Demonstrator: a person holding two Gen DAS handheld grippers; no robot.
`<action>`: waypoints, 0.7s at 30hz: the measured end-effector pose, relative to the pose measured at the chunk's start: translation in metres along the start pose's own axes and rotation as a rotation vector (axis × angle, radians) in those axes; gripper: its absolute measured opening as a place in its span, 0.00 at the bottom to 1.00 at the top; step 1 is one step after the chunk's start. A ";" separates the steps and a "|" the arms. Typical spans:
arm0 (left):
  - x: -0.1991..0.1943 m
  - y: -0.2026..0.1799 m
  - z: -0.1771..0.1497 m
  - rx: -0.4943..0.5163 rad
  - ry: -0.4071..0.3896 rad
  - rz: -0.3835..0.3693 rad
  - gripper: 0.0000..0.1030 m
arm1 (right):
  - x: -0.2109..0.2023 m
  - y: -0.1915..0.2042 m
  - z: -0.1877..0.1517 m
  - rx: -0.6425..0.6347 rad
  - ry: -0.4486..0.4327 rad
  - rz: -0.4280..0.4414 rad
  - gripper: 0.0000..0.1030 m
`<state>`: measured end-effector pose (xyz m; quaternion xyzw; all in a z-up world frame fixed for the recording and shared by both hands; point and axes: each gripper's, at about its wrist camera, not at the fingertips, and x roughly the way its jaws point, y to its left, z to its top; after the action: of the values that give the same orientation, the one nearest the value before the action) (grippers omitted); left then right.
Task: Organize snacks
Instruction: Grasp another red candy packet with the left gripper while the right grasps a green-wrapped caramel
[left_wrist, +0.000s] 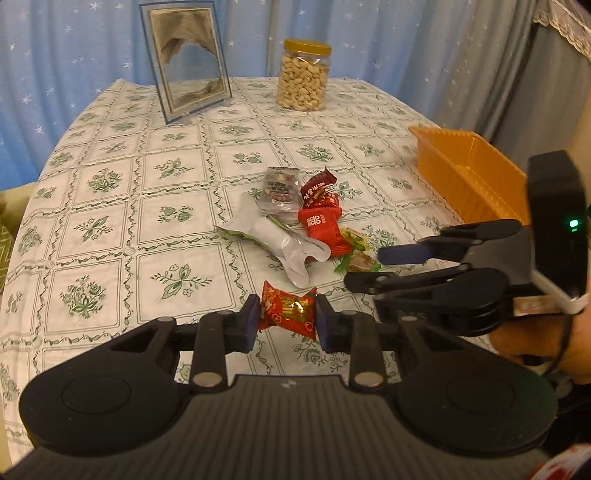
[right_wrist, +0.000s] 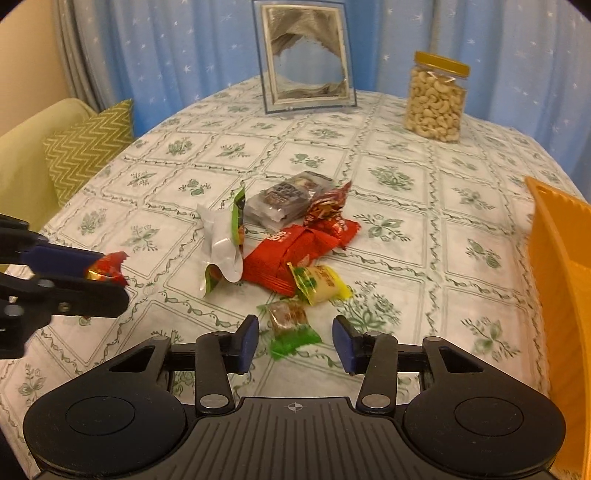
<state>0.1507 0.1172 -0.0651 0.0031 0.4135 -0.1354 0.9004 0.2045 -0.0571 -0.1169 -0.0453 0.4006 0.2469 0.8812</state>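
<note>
My left gripper (left_wrist: 286, 317) is shut on a red candy with gold print (left_wrist: 288, 314), lifted off the flowered tablecloth (left_wrist: 177, 214). In the right wrist view that candy (right_wrist: 107, 267) shows at the far left in the left gripper (right_wrist: 110, 275). My right gripper (right_wrist: 295, 343) hangs over a brown candy in a green wrapper (right_wrist: 290, 325). The candy lies between its blue pads (right_wrist: 249, 341), which stand apart from it. Just beyond lies the snack pile: a yellow candy (right_wrist: 321, 284), a red packet (right_wrist: 291, 251), a silver pouch (right_wrist: 221, 243) and a clear packet (right_wrist: 288, 199).
An orange tray (right_wrist: 554, 258) stands at the table's right edge. At the back of the table are a cashew jar (right_wrist: 436, 99) and a glass picture frame (right_wrist: 306, 59). A sofa with a zigzag cushion (right_wrist: 88, 147) sits beyond the left edge.
</note>
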 end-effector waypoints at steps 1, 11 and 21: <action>-0.001 0.000 0.000 -0.007 -0.001 0.002 0.27 | 0.001 0.002 0.001 -0.015 -0.001 -0.002 0.41; -0.014 -0.015 -0.006 -0.046 0.002 0.026 0.27 | -0.034 0.006 -0.012 0.009 -0.017 -0.013 0.24; -0.040 -0.059 -0.008 -0.083 -0.019 0.027 0.27 | -0.120 -0.019 -0.038 0.134 -0.080 -0.107 0.24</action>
<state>0.1061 0.0711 -0.0344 -0.0300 0.4102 -0.1057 0.9053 0.1210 -0.1325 -0.0568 0.0023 0.3776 0.1738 0.9095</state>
